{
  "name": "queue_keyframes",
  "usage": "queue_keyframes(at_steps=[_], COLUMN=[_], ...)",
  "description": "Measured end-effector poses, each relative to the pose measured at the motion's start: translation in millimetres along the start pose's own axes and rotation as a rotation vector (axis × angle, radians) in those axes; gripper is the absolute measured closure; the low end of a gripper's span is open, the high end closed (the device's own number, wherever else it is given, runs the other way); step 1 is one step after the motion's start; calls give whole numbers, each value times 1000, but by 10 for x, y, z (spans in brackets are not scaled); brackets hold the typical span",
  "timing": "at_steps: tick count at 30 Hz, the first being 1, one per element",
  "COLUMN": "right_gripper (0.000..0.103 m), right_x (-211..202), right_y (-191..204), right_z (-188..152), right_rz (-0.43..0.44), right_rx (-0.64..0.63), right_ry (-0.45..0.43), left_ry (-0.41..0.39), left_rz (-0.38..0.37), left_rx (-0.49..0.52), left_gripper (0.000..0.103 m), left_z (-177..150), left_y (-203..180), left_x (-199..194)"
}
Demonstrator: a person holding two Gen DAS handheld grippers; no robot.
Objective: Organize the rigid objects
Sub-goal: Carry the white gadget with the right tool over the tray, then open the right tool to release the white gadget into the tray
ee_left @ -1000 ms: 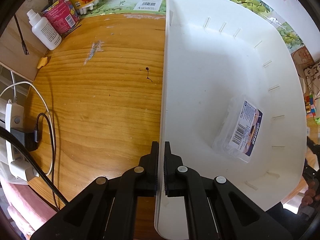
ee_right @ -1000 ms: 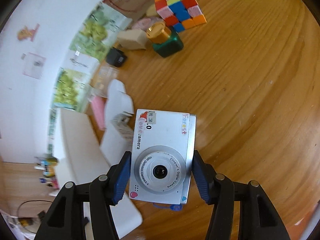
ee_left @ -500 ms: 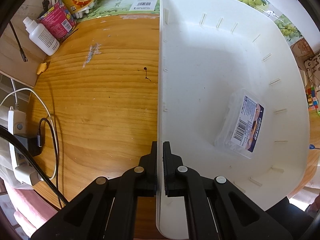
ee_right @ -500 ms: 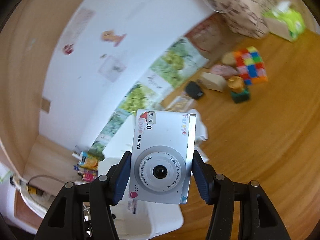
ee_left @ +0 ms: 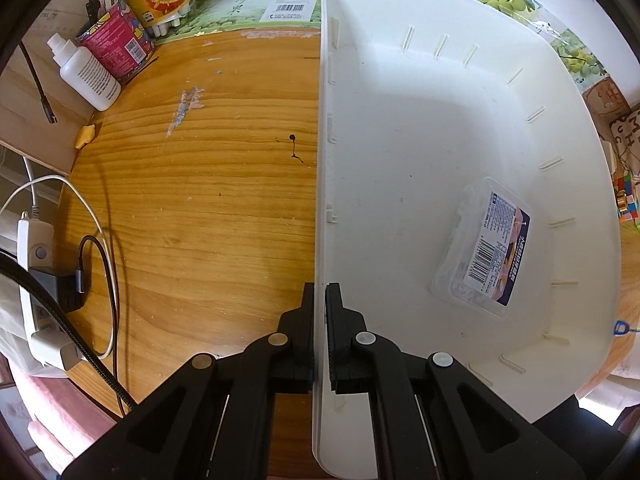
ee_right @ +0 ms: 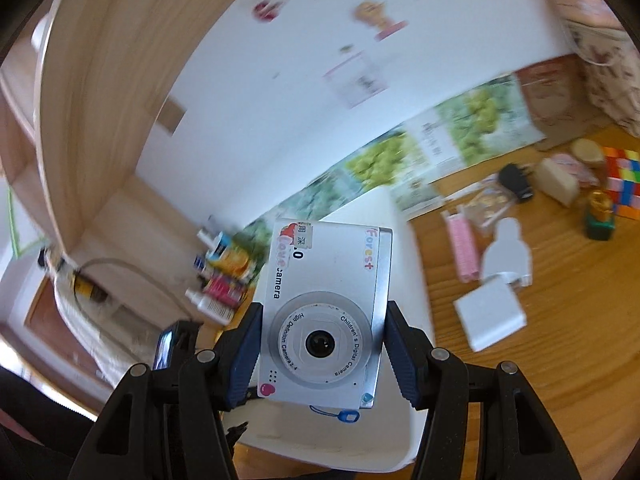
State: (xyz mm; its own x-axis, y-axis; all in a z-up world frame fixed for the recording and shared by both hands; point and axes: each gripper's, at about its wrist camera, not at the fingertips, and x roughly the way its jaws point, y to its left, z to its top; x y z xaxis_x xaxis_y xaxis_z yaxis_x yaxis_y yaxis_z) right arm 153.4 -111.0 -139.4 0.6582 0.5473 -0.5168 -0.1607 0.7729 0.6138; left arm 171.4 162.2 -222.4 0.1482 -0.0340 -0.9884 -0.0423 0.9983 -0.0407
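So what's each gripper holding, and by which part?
Left gripper pinches the white bin by its rim; right gripper clamps the silver camera by its two short sides.

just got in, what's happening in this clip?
A person with two handheld grippers is sorting items into a white bin on a wooden table. The left gripper is clamped shut on the bin's side wall, pointing straight down. The right gripper holds a silver children's camera by its two sides, up in the air with the bin behind it. One clear labelled box already lies in the bin. Other items, including a colourful cube, sit on the table.
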Motion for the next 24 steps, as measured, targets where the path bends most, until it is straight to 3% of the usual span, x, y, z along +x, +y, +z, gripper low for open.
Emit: queue_keyframes(at_steps=[9, 15, 21, 24], right_gripper=[44, 42, 41, 36], right_x=[532, 740, 622, 514], right_y=[287, 321, 283, 232], right_z=[-236, -367, -314, -261], right_rz=[-13, -43, -33, -46], right_rx=[-100, -129, -117, -100], right_ry=[223, 325, 250, 180], left_ry=[3, 6, 12, 23], left_rz=[1, 2, 9, 12], left_rx=[-2, -3, -6, -4], left_gripper=[98, 98, 96, 95], left_z=[-4, -6, 32, 49], left_y=[24, 38, 55, 62], left_x=[2, 16, 76, 105])
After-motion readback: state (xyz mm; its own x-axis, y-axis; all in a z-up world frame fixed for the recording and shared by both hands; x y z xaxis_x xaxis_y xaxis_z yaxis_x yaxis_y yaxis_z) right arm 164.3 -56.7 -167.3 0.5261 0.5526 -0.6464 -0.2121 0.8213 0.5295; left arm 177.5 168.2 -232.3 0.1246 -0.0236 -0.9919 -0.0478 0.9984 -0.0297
